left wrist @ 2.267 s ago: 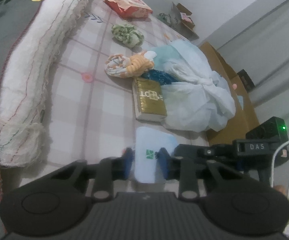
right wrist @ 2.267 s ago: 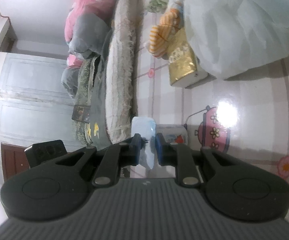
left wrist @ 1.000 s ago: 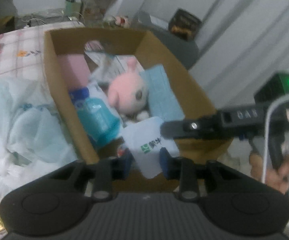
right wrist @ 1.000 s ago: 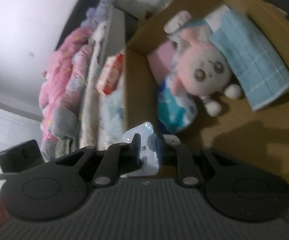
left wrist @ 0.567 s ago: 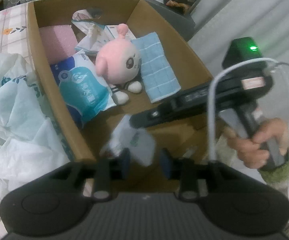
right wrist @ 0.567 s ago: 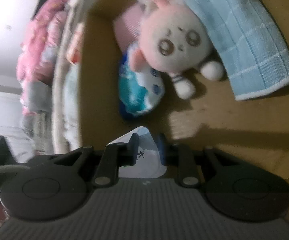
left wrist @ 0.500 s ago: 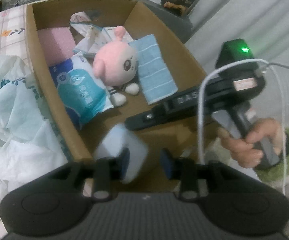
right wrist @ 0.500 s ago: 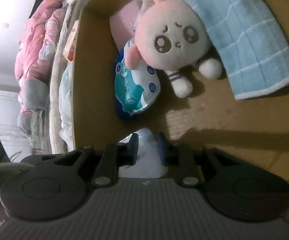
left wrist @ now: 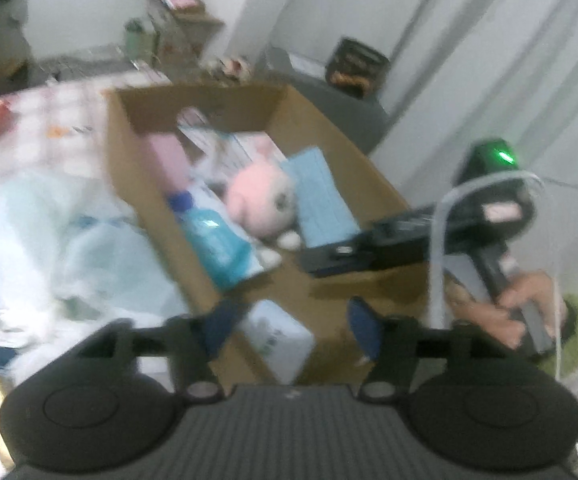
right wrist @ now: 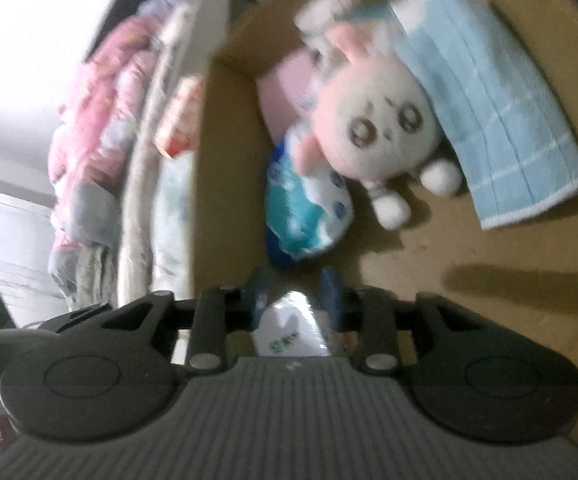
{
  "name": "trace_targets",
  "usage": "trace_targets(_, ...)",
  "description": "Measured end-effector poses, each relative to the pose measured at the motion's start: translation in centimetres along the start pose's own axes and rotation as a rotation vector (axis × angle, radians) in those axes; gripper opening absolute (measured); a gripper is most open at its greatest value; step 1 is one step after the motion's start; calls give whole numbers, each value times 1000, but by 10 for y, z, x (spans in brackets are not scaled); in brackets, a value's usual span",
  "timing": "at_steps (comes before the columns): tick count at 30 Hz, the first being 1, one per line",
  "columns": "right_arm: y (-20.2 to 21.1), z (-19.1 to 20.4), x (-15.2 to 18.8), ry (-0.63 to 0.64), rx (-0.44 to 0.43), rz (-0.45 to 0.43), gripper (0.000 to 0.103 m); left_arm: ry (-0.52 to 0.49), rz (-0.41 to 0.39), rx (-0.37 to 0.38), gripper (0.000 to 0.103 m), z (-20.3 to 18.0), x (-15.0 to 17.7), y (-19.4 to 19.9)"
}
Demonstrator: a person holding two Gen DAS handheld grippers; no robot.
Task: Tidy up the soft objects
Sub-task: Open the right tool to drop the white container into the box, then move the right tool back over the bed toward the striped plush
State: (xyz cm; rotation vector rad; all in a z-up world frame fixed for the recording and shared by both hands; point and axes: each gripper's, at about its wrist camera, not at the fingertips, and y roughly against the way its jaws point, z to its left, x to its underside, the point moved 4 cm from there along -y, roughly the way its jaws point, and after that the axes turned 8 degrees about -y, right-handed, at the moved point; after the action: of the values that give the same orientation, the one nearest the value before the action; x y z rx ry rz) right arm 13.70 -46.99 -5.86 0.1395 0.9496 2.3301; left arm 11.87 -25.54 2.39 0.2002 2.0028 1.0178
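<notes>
Spread wide in the left wrist view, left gripper [left wrist: 291, 326], jaws just opened, nothing pressed: white tissue pack [left wrist: 279, 336] lying loose below and between the blue pads, nearer the left-hand one, on the near floor of the cardboard box [left wrist: 353, 168]. Long axis of the pack hard to judge through the blur. Counted in the box: one pink plush [left wrist: 261, 200], one blue towel [left wrist: 323, 200], one teal packet [left wrist: 219, 246], one pink block [left wrist: 165, 156], plus papers at the far end. Right gripper [left wrist: 317, 258] reaching in from the right, held by a hand [left wrist: 517, 304]. Seen from the right wrist: right gripper [right wrist: 295, 292] also just opening, jaws parted only a little, the same pack [right wrist: 291, 326] between the pads; contact cannot be told. Right jaws seemingly nearer the pack, so likely last to let go.
</notes>
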Motion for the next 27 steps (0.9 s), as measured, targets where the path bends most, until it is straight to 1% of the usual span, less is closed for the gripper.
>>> trace_targets(2,13,8,5,28,-20,-54,44,0,-43,-36,72,8,4,12)
trace_targets(4,21,15,10,54,-35,-107,48,9,-66,-76,77,18,9,22)
trace_targets(7,25,26,12,77,-62,-170,51,47,-102,-131,80,35,20,36)
trace_targets(11,15,40,11,69,-109,-211,52,77,-132,-249,80,57,38,54)
trace_targets(14,2,61,14,108,-105,-236,52,89,-149,-314,82,72,54,69)
trace_targets(17,-10,85,20,150,-117,-253,52,114,-184,-377,84,88,73,87)
trace_targets(21,-22,117,33,208,-128,-289,52,178,-218,-427,84,109,101,108)
trace_targets(23,-27,134,40,249,-120,-318,53,209,-228,-445,84,119,116,118)
trace_targets(27,-38,167,58,337,-93,-377,54,246,-248,-508,84,135,140,135)
